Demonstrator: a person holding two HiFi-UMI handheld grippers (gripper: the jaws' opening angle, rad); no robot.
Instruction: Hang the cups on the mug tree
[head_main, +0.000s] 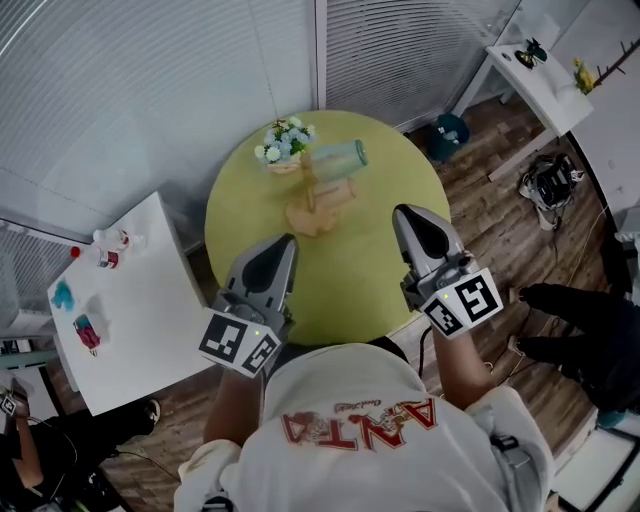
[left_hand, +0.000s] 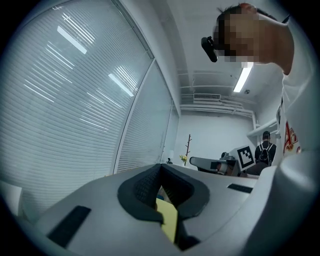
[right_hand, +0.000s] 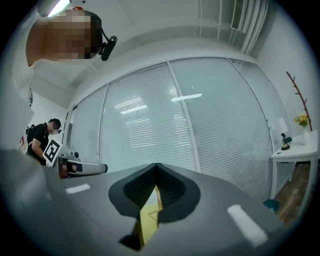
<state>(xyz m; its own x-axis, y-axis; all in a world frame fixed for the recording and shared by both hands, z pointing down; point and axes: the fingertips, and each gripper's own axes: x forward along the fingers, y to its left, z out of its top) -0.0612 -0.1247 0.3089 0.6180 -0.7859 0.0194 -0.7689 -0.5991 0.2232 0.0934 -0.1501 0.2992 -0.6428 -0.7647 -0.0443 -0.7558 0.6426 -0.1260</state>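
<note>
Left tongs (head_main: 284, 243) and right tongs (head_main: 407, 214) are clenched empty over the desk (head_main: 375, 275); a careless reach could topple the wooden mug tree (head_main: 316, 203) and the glass cup (head_main: 338, 157) on it.

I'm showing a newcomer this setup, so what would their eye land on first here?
The round yellow-green table fills the middle, carrying a wooden mug tree, a pale green cup at its far side and a posy of white and blue flowers beside it. The grey left hand-held gripper and right hand-held gripper hover shut over its near side.
</note>
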